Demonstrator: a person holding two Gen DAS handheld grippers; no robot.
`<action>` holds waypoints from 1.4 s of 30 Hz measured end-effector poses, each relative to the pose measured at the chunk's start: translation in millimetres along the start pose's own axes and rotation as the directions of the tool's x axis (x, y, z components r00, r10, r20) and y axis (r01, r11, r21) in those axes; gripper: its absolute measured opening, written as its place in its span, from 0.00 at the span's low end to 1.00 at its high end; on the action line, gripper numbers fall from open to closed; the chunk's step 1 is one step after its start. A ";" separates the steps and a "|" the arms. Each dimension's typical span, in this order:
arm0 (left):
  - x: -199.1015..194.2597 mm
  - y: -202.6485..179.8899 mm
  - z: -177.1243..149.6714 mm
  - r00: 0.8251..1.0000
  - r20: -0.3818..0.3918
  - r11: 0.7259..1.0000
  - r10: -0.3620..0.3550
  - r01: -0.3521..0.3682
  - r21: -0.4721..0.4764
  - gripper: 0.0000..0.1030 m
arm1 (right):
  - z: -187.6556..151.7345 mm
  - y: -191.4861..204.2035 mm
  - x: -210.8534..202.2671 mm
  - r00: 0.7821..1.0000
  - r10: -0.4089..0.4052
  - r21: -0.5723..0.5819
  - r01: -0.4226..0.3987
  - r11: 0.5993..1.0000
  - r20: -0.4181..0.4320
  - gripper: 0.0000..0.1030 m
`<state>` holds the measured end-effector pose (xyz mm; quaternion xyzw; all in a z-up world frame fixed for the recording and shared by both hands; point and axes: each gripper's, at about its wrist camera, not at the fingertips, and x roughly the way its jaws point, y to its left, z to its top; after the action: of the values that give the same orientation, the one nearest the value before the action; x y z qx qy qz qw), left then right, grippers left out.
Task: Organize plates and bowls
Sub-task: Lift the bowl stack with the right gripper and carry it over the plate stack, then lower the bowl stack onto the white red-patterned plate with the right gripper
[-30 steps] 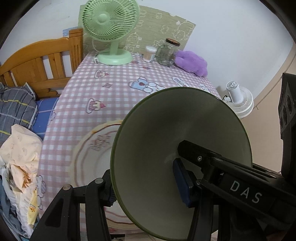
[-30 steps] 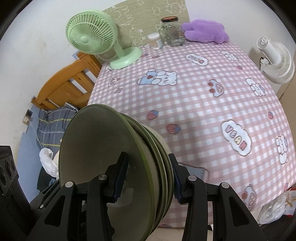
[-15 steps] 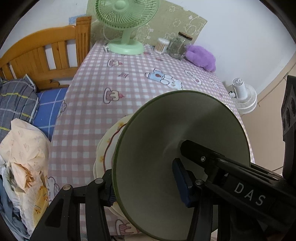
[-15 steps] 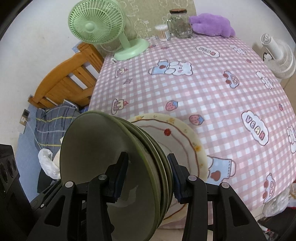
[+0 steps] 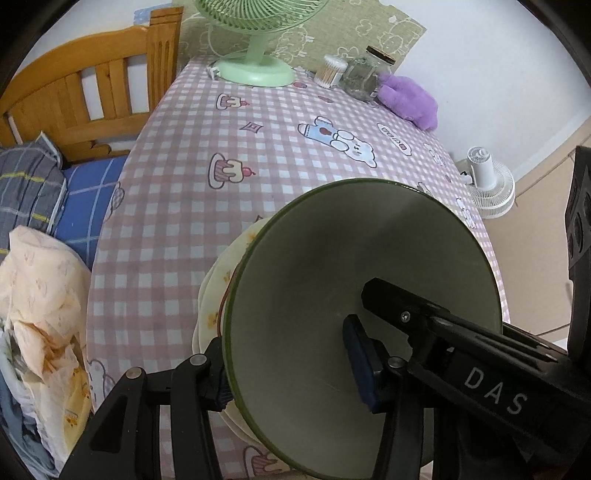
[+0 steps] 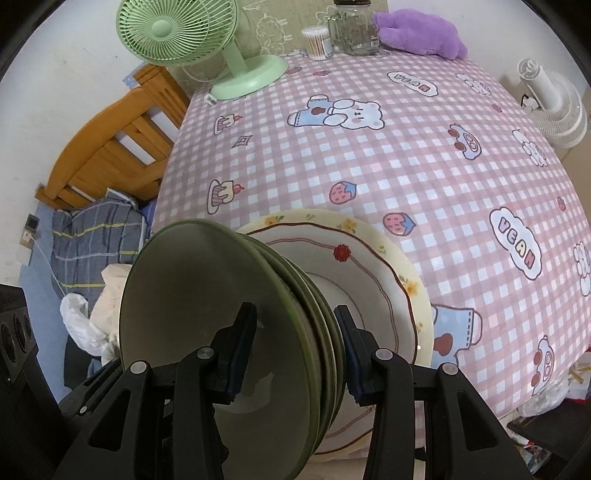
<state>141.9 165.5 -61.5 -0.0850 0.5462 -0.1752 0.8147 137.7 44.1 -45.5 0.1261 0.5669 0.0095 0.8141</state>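
Green bowls [image 6: 221,332]: a nested stack clamped on edge; four rims can be made out in the right wrist view, though the exact count is uncertain. The left wrist view shows only one bowl face [image 5: 362,295].

Cream plates with a red line and flower rim [image 6: 369,266]: at least one; layered edges in the left wrist view [image 5: 214,295] suggest more, number not determinable.

Grippers: two, the left [image 5: 291,373] and the right [image 6: 291,350].

Fans: two, one green desk fan [image 6: 177,33] and one white fan [image 6: 554,103].

Glass jars [image 6: 354,29]: one.

Cotton swab containers [image 6: 316,42]: one.

Purple plush items [image 6: 421,33]: one.

Tables under pink checked cloth [image 6: 406,155]: one.
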 end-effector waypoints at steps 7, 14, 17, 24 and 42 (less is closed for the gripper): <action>0.9 -6.7 4.0 0.999 0.008 0.998 0.031 -0.032 0.059 0.47 | 3.5 -1.7 4.3 1.000 -0.025 0.015 0.025 1.000 -0.002 0.44; 2.0 -13.6 3.4 0.998 0.018 0.993 0.066 -0.067 0.093 0.47 | 0.4 -13.7 5.5 1.000 -0.009 0.042 0.009 0.999 -0.001 0.44; 3.2 -16.3 2.9 0.997 0.027 0.992 0.078 -0.081 0.100 0.49 | -1.8 -13.0 5.7 1.000 0.006 0.034 -0.007 0.999 0.022 0.44; 5.1 -16.0 -2.0 0.996 0.031 0.991 0.078 -0.081 0.104 0.67 | -3.4 -12.3 5.9 0.998 0.021 0.003 -0.021 1.000 0.064 0.52; -49.6 -28.5 -21.5 0.947 0.277 0.981 0.160 -0.184 0.062 0.80 | -21.1 -18.7 -44.9 0.983 -0.019 -0.047 0.028 0.999 0.184 0.63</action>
<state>99.7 159.1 -17.8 -0.0248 0.4269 -0.1138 0.8968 99.8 23.0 -15.1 0.0999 0.4905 0.0022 0.8657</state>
